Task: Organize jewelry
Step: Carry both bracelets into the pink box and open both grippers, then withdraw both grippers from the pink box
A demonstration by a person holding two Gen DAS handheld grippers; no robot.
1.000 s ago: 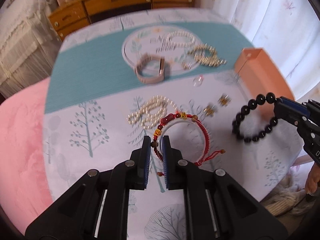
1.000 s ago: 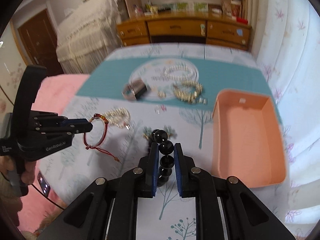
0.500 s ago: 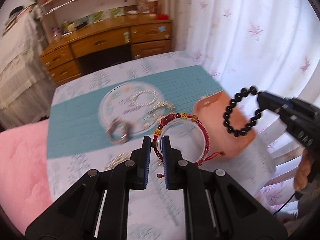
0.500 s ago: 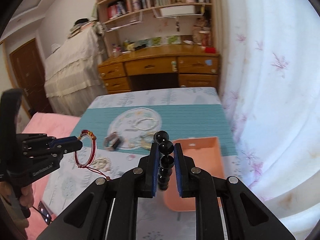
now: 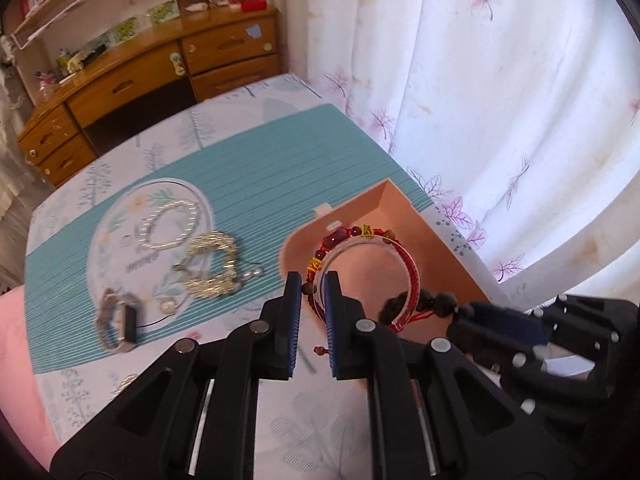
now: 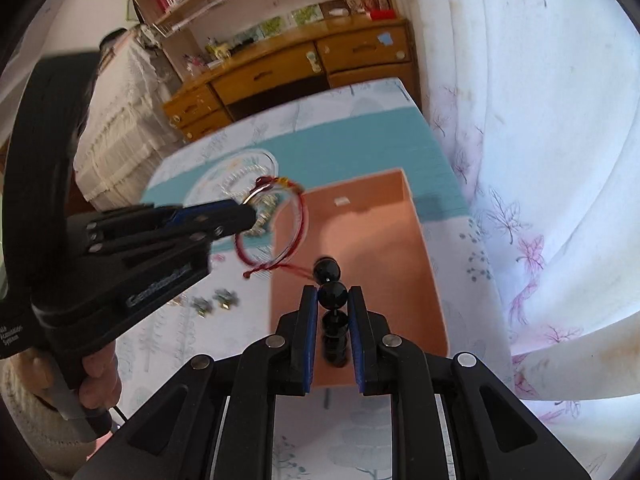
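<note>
My left gripper [image 5: 313, 280] is shut on a red cord bracelet [image 5: 362, 240] with beads and a clear bangle, held in the air over the near left part of the salmon box [image 5: 404, 216]. My right gripper [image 6: 333, 292] is shut on a black bead bracelet [image 6: 332, 294] and holds it above the box's [image 6: 360, 240] near end. In the right wrist view the left gripper [image 6: 250, 210] and the red bracelet [image 6: 280, 224] are just left of the box. The right gripper [image 5: 476, 312] shows blurred at lower right in the left wrist view.
On the teal mat [image 5: 260, 160] lie a pearl bracelet [image 5: 170, 226], a gold chain bracelet [image 5: 210, 264] and a watch-like band [image 5: 116, 320]. Small earrings [image 6: 216, 300] lie on the tablecloth. A white curtain [image 5: 500, 100] hangs at the right; a wooden dresser [image 5: 152, 80] stands behind.
Both grippers have moved right and closer together, now over the salmon box, each still holding its bracelet. The black bracelet has come close to the red one.
</note>
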